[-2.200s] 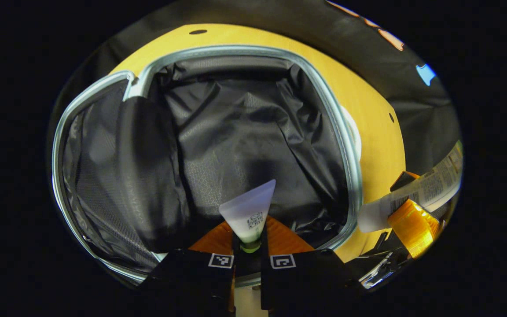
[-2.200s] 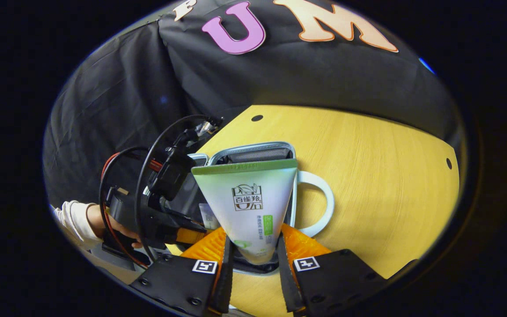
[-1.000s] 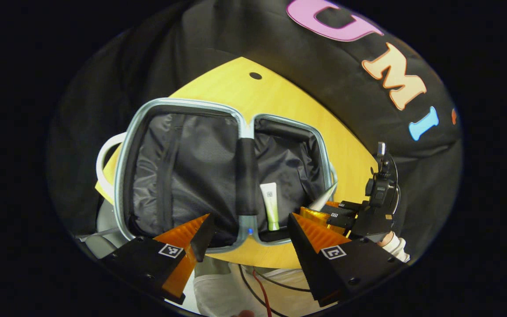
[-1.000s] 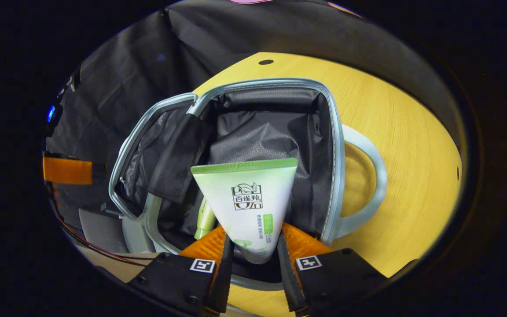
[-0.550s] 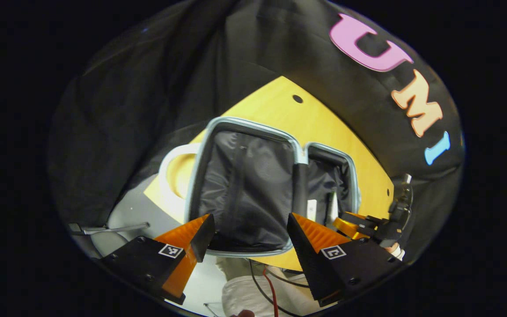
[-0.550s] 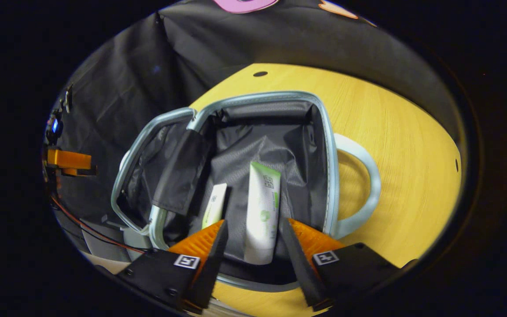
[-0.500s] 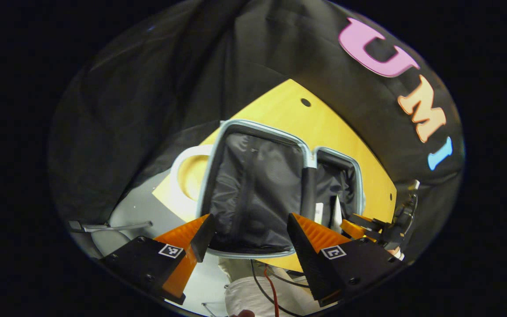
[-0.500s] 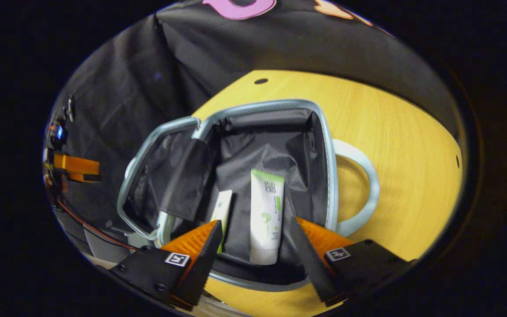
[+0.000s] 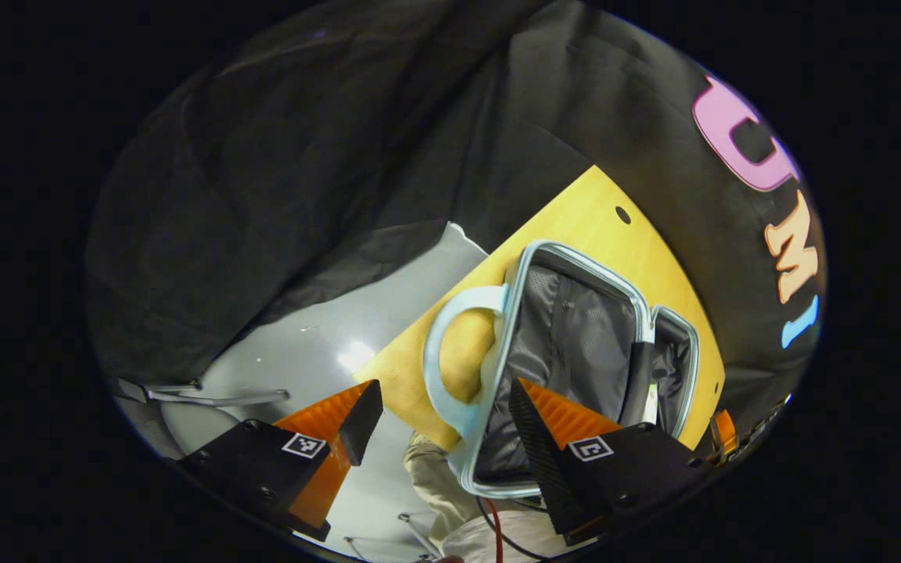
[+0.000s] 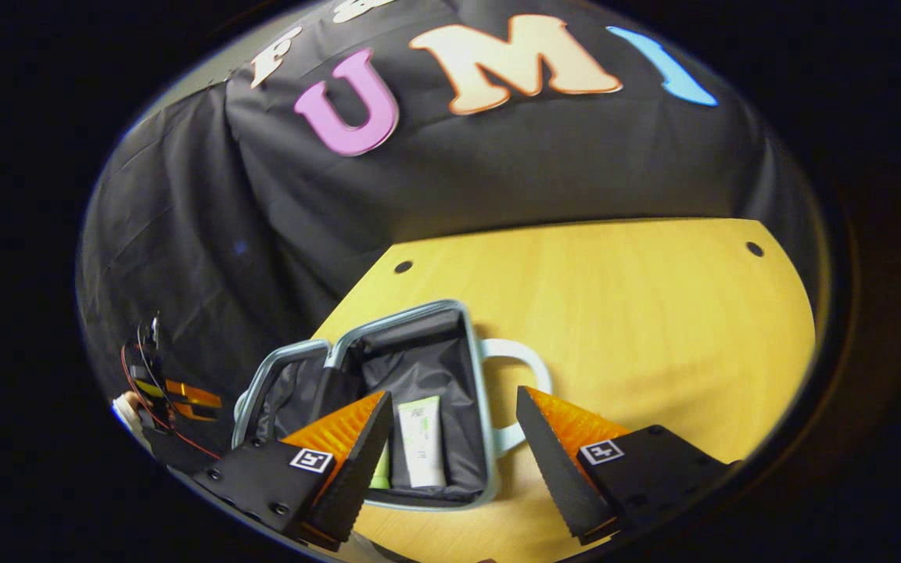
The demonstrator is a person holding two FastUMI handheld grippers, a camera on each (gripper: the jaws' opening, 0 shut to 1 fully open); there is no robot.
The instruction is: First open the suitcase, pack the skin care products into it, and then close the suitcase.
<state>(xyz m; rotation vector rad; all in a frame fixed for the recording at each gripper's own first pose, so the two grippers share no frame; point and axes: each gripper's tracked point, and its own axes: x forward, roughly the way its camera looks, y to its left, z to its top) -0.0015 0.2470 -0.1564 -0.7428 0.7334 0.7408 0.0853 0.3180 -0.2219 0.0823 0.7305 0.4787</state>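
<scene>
The suitcase [image 10: 419, 352] lies open on the wooden table [image 10: 615, 313], pale blue rim, black lining, white handle [image 10: 533, 361] on its right side. In its right half lie a white and green tube [image 10: 421, 442] and a smaller green tube [image 10: 378, 473], partly hidden behind my finger. My right gripper [image 10: 454, 410] hangs open above the case's near edge, holding nothing. My left gripper [image 9: 441, 407] is open too, off the table's corner, with the suitcase [image 9: 568, 352] and its handle [image 9: 450, 352] to its right. The left gripper [image 10: 184, 395] also shows far left in the right gripper view.
Grey floor [image 9: 325, 328] lies beyond the table's left corner. A person's pale sleeve [image 9: 435, 477] and cables sit just below the case. Bare tabletop [image 10: 654, 297] stretches right of the suitcase. The black booth wall runs close behind the table.
My right gripper opened and left the big tube in the suitcase, then drew back and up. My left gripper, open after dropping the small tube, swung away to the left.
</scene>
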